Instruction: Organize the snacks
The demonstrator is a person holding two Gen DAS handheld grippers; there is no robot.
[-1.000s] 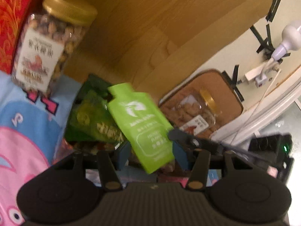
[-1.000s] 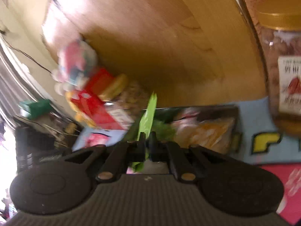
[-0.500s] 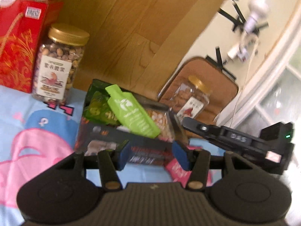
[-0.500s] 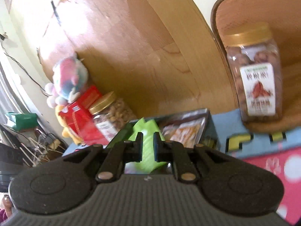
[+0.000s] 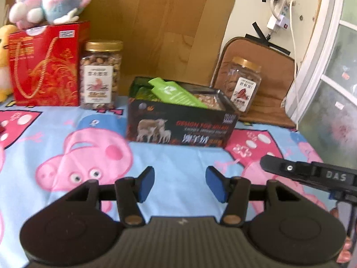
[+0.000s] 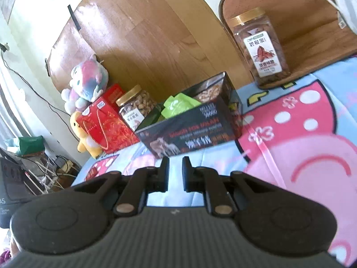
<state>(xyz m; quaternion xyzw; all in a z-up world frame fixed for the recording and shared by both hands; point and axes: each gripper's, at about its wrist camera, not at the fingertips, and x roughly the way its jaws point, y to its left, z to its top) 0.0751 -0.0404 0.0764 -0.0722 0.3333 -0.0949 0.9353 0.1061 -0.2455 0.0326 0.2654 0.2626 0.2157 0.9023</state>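
Observation:
A black open box (image 5: 178, 125) stands on the cartoon-print cloth and holds snack packets. A light green pouch (image 5: 176, 93) lies on top of them, also seen in the right wrist view (image 6: 178, 107). The box shows in the right wrist view (image 6: 189, 134) too. My left gripper (image 5: 179, 184) is open and empty, well in front of the box. My right gripper (image 6: 175, 169) is slightly open and empty, just short of the box's near side. Its body shows at the right of the left wrist view (image 5: 312, 174).
A nut jar (image 5: 100, 76) and a red gift bag (image 5: 46, 67) stand left of the box, plush toys (image 5: 51, 0) on the bag. Another jar (image 5: 244, 84) stands on a brown cushion (image 5: 274, 76) at right. A wooden board (image 5: 167, 22) is behind.
My right gripper let go of the green pouch, which now lies in the box. Both grippers drew back from the box toward the near side of the cloth.

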